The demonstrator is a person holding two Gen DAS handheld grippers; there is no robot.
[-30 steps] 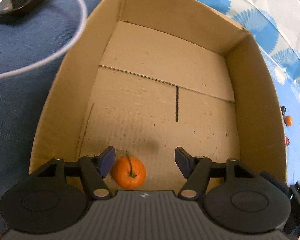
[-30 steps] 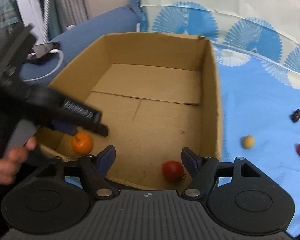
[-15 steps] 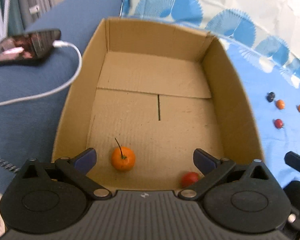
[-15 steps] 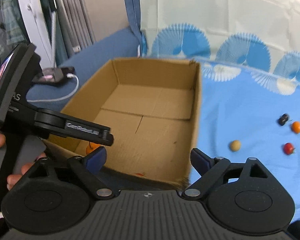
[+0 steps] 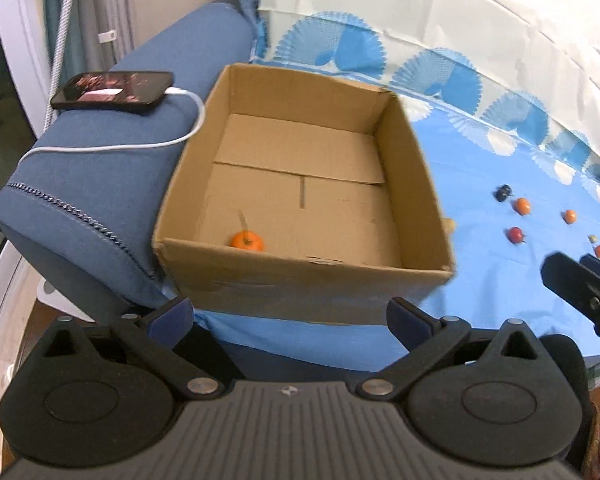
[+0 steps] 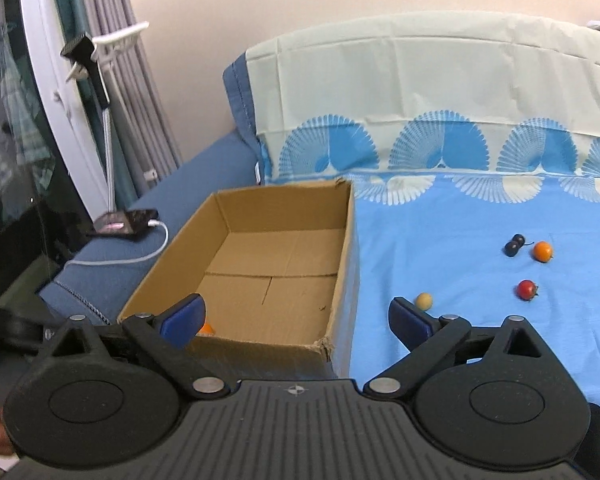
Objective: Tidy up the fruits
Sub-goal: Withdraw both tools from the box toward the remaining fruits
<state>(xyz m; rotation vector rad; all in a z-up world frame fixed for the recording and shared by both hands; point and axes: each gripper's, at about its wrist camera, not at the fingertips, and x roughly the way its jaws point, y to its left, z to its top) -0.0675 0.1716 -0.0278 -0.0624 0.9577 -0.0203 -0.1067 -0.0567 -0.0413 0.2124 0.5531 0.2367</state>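
Scene: we look over a cardboard box [image 5: 300, 276] on a blue patterned sheet [image 6: 460, 232], a phone [image 5: 114, 92] charging on the sofa arm beside it
Left claw: we see the left gripper [image 5: 290, 316] with its jaws spread wide and nothing between them; they have just been opening
Right claw: our right gripper [image 6: 296, 314] is likewise agape and empty, its jaws also just opening
In the box: an orange fruit [image 5: 247, 241] sits against the near wall; the wall may hide more, we cannot tell
Still loose: a pale fruit [image 6: 423, 301] lies just beside the box's right side, with a red fruit [image 6: 527, 289], an orange one [image 6: 543, 251] and a dark pair [image 6: 515, 245] farther right
Key relation: all loose fruit lies to the right of the box, ahead and right of our right gripper, which we judge the nearer hand; the pale fruit is closest to its right finger
Long axis: the fruits are round, so we judge any approach angle will serve
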